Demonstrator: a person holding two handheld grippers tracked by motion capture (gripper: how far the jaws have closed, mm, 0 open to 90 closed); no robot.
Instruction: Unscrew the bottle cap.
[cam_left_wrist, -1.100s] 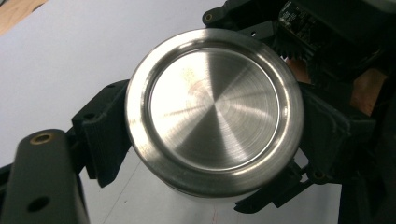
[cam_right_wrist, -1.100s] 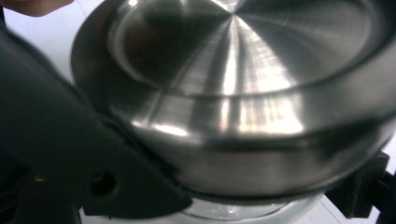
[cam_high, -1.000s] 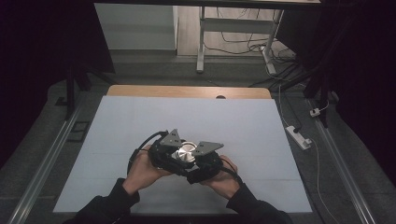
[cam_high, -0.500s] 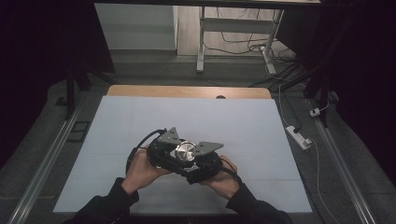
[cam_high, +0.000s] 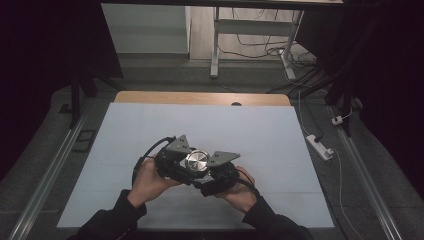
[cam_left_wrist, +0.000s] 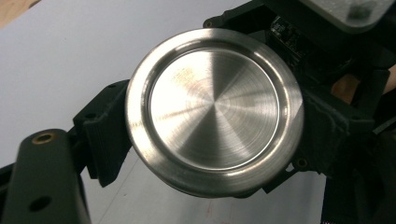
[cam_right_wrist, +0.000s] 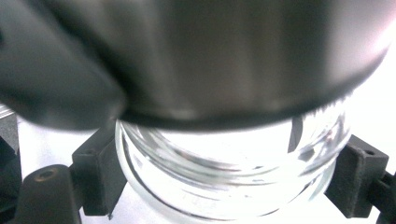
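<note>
Over the near middle of the table, my left tongs are clamped on the steel lid and my right tongs on the glass jar beneath it. Compared with a second ago the lid looks barely turned and both hands sit where they were (so little has changed); I judge the lid is mid-twist, on or off I cannot tell.

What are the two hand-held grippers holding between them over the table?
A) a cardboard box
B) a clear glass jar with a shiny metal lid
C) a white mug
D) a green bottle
B: the right gripper clamps the clear glass jar, and the left gripper clamps its round metal lid.
</note>
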